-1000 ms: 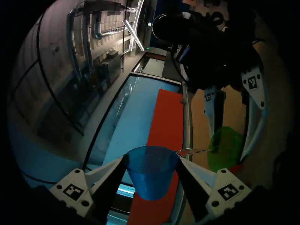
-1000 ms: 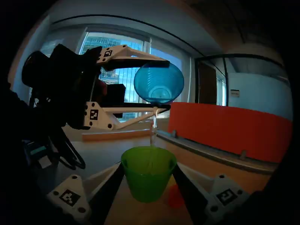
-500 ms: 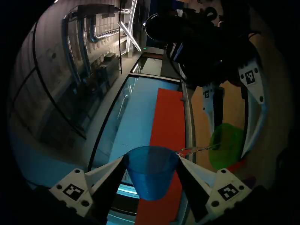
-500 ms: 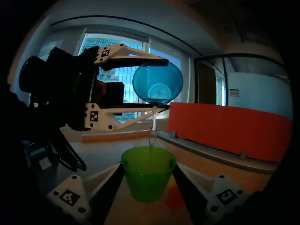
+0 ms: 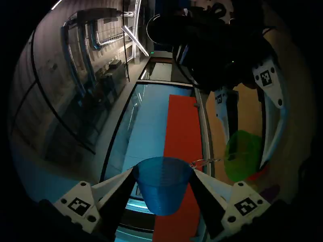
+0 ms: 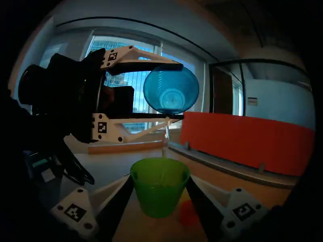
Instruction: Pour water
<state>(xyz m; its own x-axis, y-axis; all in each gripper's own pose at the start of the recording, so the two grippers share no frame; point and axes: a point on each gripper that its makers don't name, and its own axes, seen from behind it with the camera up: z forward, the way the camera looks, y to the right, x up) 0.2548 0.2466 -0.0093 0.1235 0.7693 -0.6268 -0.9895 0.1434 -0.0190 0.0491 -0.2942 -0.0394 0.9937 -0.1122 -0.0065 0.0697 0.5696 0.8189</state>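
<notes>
Water [image 6: 165,137] is trickled from blue cup [image 6: 171,90], clamped by left gripper [image 5: 162,174], twelve o'clock above green cup [image 6: 160,193], clamped by right gripper [image 6: 160,179]; centring is advised.

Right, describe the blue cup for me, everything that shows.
The blue cup is translucent blue plastic by its look, tapered, with fine rings visible inside. It is tipped on its side, its mouth facing the right gripper view's camera. The left gripper clamps it, one finger on each side of its wall. A thin stream of water leaves its lower rim and falls toward the green cup below, which it does not touch.
</notes>
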